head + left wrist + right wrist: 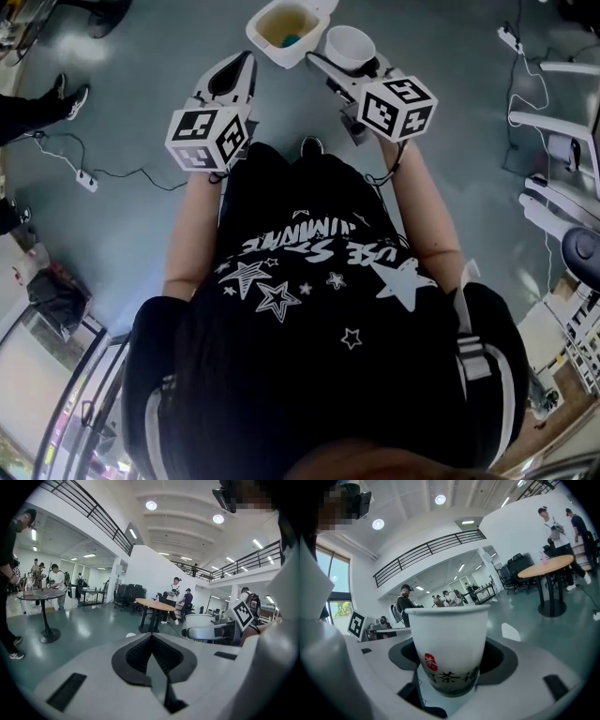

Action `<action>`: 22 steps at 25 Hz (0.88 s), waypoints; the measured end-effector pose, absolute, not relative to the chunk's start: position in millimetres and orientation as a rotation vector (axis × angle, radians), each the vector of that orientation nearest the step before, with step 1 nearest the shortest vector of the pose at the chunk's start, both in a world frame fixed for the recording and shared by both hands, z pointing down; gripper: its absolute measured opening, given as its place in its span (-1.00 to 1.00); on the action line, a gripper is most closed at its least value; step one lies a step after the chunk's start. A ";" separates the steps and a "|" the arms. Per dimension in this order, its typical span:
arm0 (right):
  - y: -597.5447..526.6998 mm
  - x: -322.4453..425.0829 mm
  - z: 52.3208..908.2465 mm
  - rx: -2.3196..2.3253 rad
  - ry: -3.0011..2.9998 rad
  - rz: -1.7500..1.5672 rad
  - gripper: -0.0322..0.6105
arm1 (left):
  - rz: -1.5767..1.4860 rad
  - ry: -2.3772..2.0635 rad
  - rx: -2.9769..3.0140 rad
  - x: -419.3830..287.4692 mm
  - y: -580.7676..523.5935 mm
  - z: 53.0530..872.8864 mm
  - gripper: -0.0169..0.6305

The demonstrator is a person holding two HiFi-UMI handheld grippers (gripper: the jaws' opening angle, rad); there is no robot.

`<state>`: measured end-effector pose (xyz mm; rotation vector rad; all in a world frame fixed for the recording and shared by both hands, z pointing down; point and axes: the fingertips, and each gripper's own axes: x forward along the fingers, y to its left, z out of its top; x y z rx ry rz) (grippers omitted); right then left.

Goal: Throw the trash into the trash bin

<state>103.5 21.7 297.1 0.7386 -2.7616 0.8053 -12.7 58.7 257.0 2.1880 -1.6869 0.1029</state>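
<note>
A white paper cup (349, 44) with red and dark print (449, 644) stands upright between the jaws of my right gripper (350, 62), which is shut on its lower part (450, 679). Just left of the cup in the head view is the white square trash bin (263, 39), on the floor in front of me; inside it I see yellowish liquid and something blue. My left gripper (231, 77) is held beside the right one, left of the bin. Its jaws meet (151, 639) with nothing between them. The left gripper view also catches the cup (198, 620) at its right.
The floor is grey-green. A power strip (86, 180) with cables lies at the left, near a person's shoes (69, 97). White equipment (562, 211) stands at the right. Ahead are a round wooden table (157, 604), a black round table (41, 595) and several standing people.
</note>
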 end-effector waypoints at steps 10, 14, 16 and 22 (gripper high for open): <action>14.4 99.9 308.4 0.787 -2.711 0.811 0.11 | 0.078 -1.641 2.194 -19.0 38.5 272.8 -0.91; -20.7 65.8 319.2 0.848 -2.681 0.825 0.11 | 0.083 -1.581 2.208 -52.3 -1.4 287.8 -0.91; -40.7 47.6 325.4 0.878 -2.657 0.837 0.11 | 0.090 -1.544 2.210 -67.5 -23.4 295.7 -0.91; -92.7 14.1 331.0 1.014 -2.615 0.877 0.11 | 0.138 -1.433 2.266 -93.9 -81.2 306.2 -0.91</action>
